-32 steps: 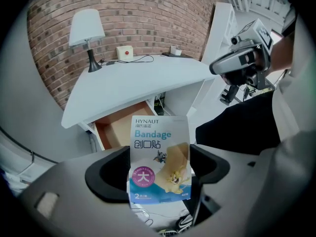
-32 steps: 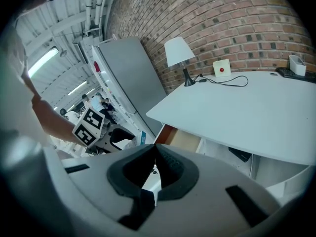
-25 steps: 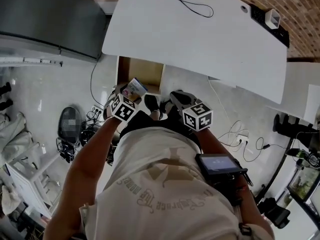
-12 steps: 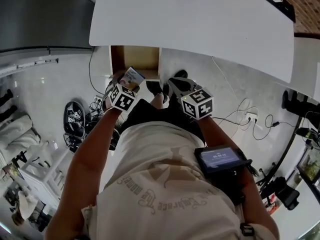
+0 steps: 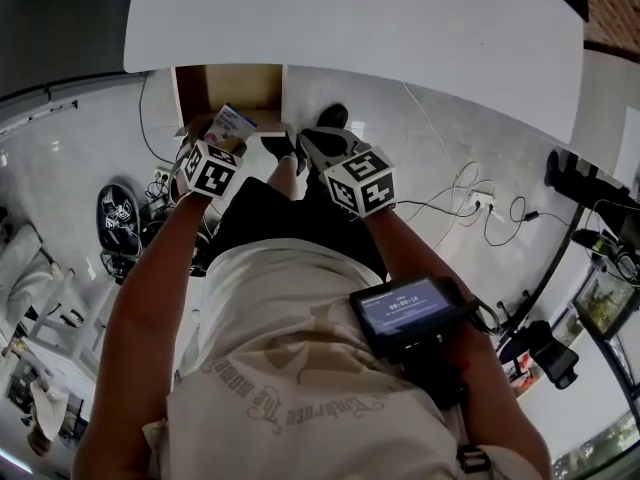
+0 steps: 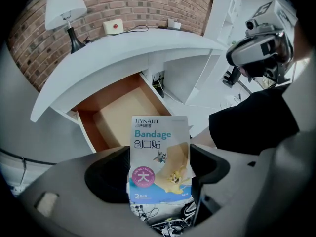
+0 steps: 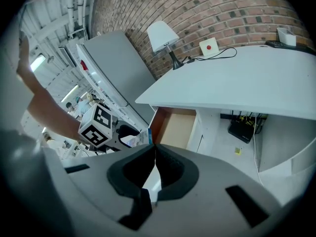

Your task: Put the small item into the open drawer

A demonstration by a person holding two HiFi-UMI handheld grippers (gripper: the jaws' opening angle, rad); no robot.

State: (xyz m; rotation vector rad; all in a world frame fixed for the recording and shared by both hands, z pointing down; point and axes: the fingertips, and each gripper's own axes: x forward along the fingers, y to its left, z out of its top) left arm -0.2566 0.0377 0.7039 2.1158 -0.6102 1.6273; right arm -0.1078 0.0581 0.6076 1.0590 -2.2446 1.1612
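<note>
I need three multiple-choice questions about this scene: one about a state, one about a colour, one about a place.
1. The drawer is: A open; B shut; C covered by a cloth.
2. The shade of the lamp is: A red; B white; C black.
3. The bandage pack is: A in the drawer; B beside the lamp; C in the left gripper.

Answers: 1 A, its bare wooden inside shows; 2 B, the shade is plainly white; 3 C, the jaws grip the pack on both sides.
</note>
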